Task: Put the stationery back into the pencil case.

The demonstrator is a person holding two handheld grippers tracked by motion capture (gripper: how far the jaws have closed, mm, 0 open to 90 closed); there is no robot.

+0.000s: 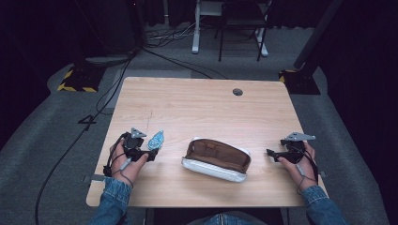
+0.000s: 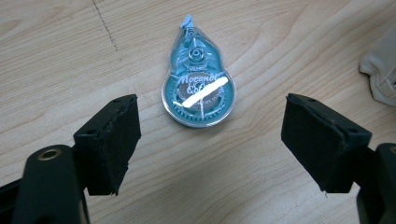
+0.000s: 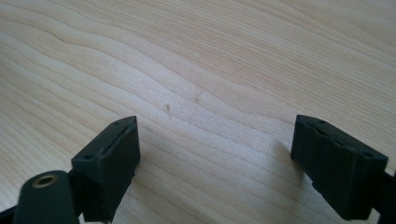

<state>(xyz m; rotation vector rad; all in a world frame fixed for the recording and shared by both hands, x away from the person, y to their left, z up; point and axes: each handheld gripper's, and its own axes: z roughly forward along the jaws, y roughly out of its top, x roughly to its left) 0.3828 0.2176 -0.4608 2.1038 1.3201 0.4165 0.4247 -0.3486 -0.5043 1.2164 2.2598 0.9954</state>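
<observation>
1. We start at the left gripper (image 2: pixel 210 140): its two black jaws stand wide apart with nothing between the pads, hovering above bare wood.
2. Just ahead of those jaws lies the correction tape dispenser (image 2: pixel 198 88), a teal, pear-shaped clear case lying flat on the table, its narrow nozzle pointing away from the gripper. The pads do not touch it.
3. In the high view we see the same dispenser (image 1: pixel 155 139) just beyond the left gripper (image 1: pixel 152 153), well to the left of the pencil case.
4. Over to the right gripper (image 3: pixel 215 154): jaws spread wide, empty, with plain wood grain showing between them.
5. In the high view that right gripper (image 1: pixel 269 153) points in toward the pencil case from its right side, near it but apart from it.
6. The pencil case (image 1: pixel 217 158) is our landmark: a white pouch lying open on its side, brown lining showing, in the near middle of the table (image 1: pixel 197 103).
7. A corner of the pale pouch (image 2: pixel 380 60) peeks in at the right edge of the left gripper view, clear of the dispenser.
8. We see both hands in denim sleeves, left hand (image 1: pixel 126 164) left of the case, right hand (image 1: pixel 300 164) right of it.
9. Far beyond the case, a round cable hole (image 1: pixel 238 92) sits near the table's far edge.
</observation>
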